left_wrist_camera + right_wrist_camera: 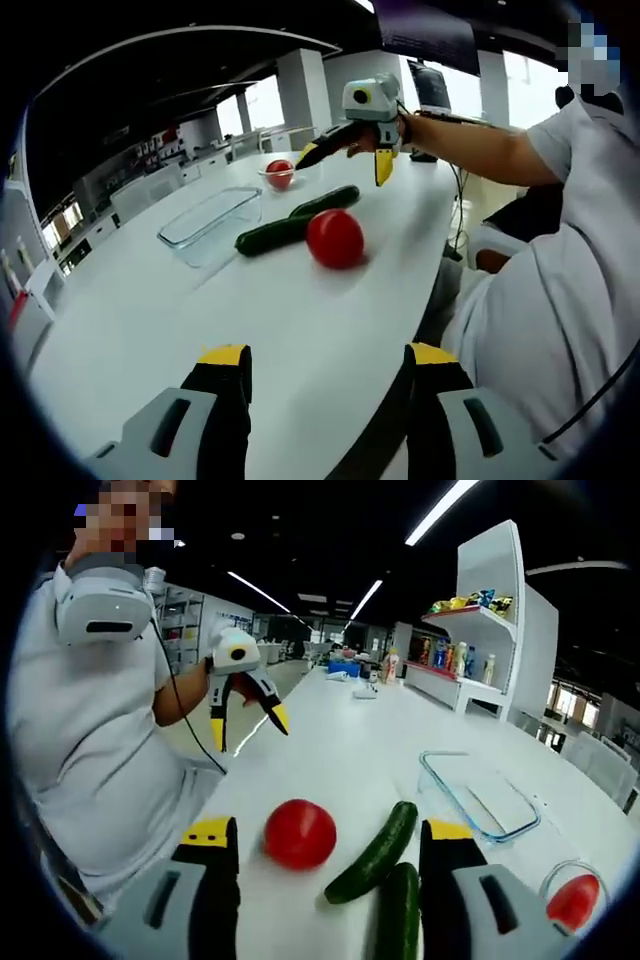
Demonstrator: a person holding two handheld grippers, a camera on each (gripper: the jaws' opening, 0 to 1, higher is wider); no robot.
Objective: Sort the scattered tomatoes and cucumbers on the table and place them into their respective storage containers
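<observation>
**Mid-table: two cucumbers end to end beside a loose tomato**

On the white table, in the left gripper view, two cucumbers lie nearly in line, their long axes running from 8 o'clock up toward 2 o'clock. The nearer cucumber points its far tip at the farther cucumber, the two ends touching or almost so. A loose tomato sits just beside them at 4 o'clock of the nearer one. In the right gripper view the same tomato lies at 9 o'clock of the pair, one cucumber slanting from 7 to 1 o'clock and the other standing nearly upright in the picture between that view's own jaws.

Outward at 10 o'clock in the left gripper view stands a clear rectangular glass dish, near the cucumbers but apart from them. Farther, at 12 o'clock, a small glass bowl holds a second tomato. White shelves with packets and bottles stand at the room's side.

Both tools hang above the table, touching nothing. The left gripper has its yellow-tipped jaws wide apart; the right gripper likewise stands spread. In the left gripper view the right gripper is held out over the bowl on an extended forearm.
</observation>
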